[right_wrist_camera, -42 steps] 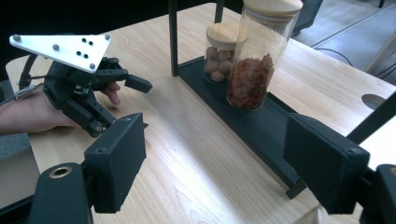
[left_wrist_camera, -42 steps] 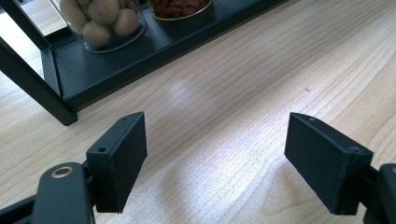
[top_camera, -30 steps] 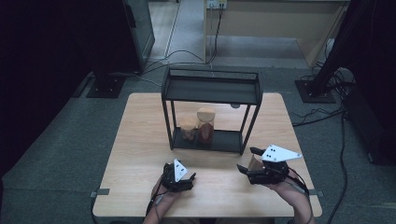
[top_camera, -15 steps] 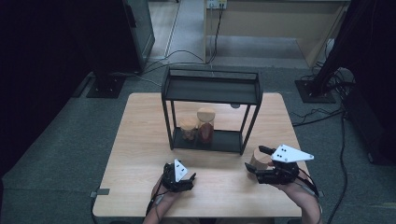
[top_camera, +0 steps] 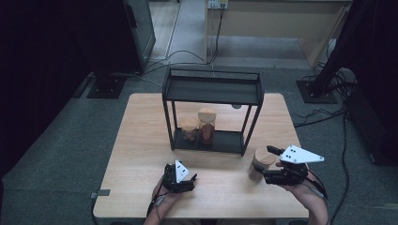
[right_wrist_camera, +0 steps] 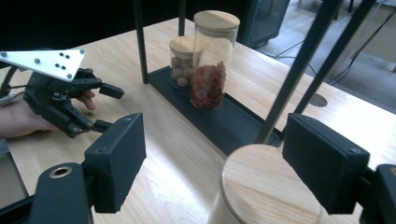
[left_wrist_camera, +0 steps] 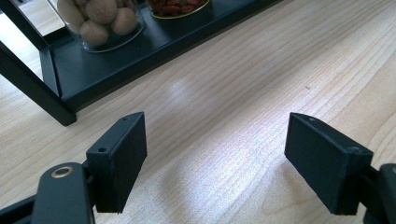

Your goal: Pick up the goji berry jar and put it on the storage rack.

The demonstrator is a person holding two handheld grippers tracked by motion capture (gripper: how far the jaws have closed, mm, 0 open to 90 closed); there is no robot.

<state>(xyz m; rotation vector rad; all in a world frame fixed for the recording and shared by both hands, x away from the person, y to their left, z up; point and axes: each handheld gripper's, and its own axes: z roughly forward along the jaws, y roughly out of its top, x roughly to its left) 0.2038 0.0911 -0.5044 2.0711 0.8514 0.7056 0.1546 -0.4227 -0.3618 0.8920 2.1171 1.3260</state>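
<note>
jar at the table's near right, beside the right gripper [top_camera: 269, 164]

the wooden table [top_camera: 141, 140] lies bare along its near edge and left half, with open room in front of the rack. the jar [top_camera: 259, 163], clear glass under a round pale wooden lid, stands just right of the black rack [top_camera: 212, 89] near its right leg; the right gripper's jaws sit beside the lid, and i cannot tell whether they pinch it. the left gripper [left_wrist_camera: 215, 154] rests released over bare wood, near centre. two more lidded jars [top_camera: 199, 125] stand on the rack's lower shelf, and its posts block the way in.
</note>
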